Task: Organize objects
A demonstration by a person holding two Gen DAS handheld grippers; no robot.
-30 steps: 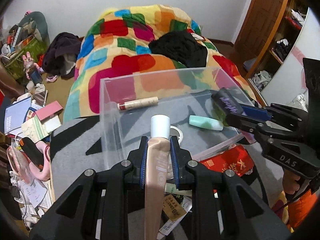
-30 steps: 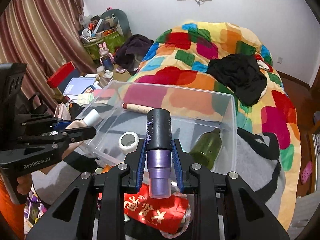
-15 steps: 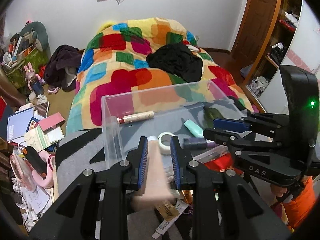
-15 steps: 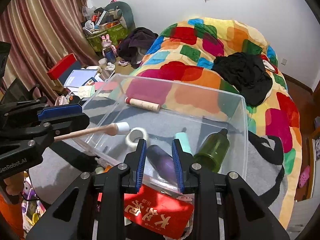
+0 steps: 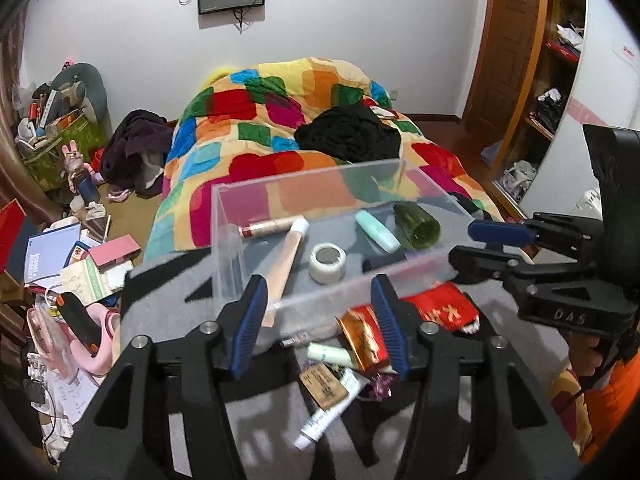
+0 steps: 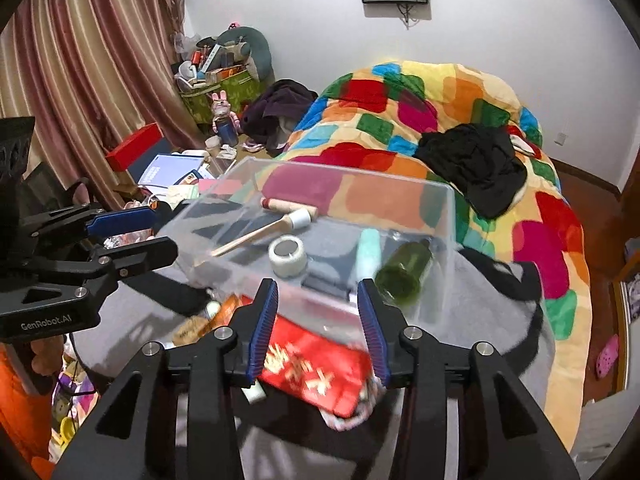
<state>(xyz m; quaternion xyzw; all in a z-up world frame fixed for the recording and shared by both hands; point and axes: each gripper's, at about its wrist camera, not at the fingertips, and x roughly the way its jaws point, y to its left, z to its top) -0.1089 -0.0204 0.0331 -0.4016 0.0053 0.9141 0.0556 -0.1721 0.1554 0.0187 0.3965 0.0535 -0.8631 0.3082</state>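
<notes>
- On the grey-covered table (image 5: 168,304), your clear plastic bin (image 5: 256,240) stands open-topped, the bed with its patchwork quilt (image 5: 280,120) just behind.
- Contents of the bin: beige tube with white cap (image 5: 289,252), lying slantwise with its tail against the near wall; slim red-ended tube (image 5: 266,226) by the far wall; tape roll (image 5: 327,263); mint tube (image 5: 377,231); green bottle (image 5: 416,227) on its side; a dark item low behind the near wall, hard to make out.
- Left gripper (image 5: 318,320): jaws have just been opening, now spread, nothing between them.
- Right gripper (image 6: 318,326): jaws likewise have just been opening, spread and empty.
- Still loose in front of the bin: red packet (image 6: 316,368), gold foil packet (image 5: 362,338), small green-white tube (image 5: 330,354), white tube (image 5: 332,412), brown tag (image 5: 324,380).
- Risk: the loose items overlap, so a careless pinch likely drags a neighbour along or slides the flat packet away.
- Risk: the bin's near wall is transparent and easy to misjudge; a low reach could knock or shove it.
- Risk: both grippers work near each other at that wall; converging on one item invites a collision.
- Room: open space above the bin; bare grey cloth to the left; clutter crowds the floor beyond the table's left edge.
</notes>
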